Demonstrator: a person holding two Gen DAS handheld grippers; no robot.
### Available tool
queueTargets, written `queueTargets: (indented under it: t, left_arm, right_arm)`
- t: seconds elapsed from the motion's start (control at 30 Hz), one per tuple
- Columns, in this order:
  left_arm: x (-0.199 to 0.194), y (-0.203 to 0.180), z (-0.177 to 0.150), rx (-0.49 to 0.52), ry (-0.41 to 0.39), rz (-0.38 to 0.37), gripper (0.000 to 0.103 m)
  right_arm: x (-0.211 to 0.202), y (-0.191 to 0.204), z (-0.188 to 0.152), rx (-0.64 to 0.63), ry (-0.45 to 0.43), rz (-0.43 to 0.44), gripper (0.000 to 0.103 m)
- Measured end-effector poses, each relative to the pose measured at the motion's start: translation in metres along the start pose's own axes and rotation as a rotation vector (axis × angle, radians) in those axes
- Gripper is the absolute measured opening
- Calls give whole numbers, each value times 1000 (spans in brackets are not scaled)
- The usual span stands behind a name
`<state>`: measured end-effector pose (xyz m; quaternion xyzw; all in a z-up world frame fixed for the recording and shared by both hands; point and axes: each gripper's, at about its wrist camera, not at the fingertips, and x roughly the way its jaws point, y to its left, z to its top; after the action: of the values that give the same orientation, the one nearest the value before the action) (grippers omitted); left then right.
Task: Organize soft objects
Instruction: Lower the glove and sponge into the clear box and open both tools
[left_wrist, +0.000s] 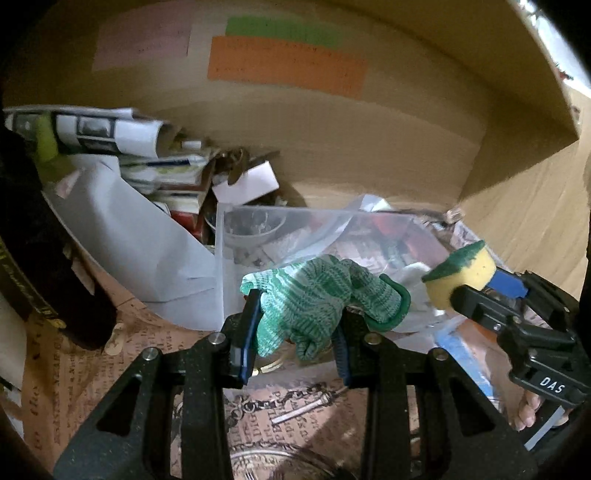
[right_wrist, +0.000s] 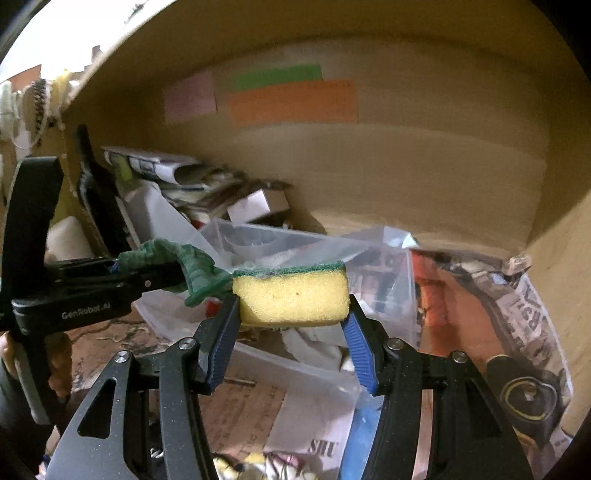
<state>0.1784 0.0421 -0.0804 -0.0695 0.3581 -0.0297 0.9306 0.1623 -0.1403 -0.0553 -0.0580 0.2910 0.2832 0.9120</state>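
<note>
My left gripper (left_wrist: 295, 314) is shut on a green knitted glove (left_wrist: 317, 299) and holds it above a clear plastic bin (left_wrist: 236, 218). My right gripper (right_wrist: 291, 314) is shut on a yellow sponge (right_wrist: 291, 299) with a green scouring top, held over the same bin (right_wrist: 258, 236). In the left wrist view the sponge (left_wrist: 461, 269) and the right gripper (left_wrist: 476, 291) show at the right. In the right wrist view the glove (right_wrist: 177, 258) and the left gripper (right_wrist: 155, 273) show at the left. Both hover inside a cardboard box (left_wrist: 369, 155).
The box wall (right_wrist: 406, 166) carries pink, green and orange labels (right_wrist: 295, 103). Rolled papers and packets (left_wrist: 110, 136) pile at the back left. A clear bag (right_wrist: 388, 266) of printed items and a newspaper-wrapped bundle (right_wrist: 524, 314) lie right. Printed paper (left_wrist: 295, 410) lines the floor.
</note>
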Motion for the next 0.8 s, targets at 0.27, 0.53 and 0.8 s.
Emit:
queueTargets:
  t: [0.27,0.53,0.8]
  left_arm:
    - [27,-9,-1,49,51,18,34]
    - [30,-14,-5,93,63,36,44]
    - [13,-16,-8,100,31,35,66]
  right_arm:
    - [35,-5,-7,-2,99,-26,52]
    - [39,-7,-8,0,113,-25,55]
    - [33,-6,-7,6,102,-10,70]
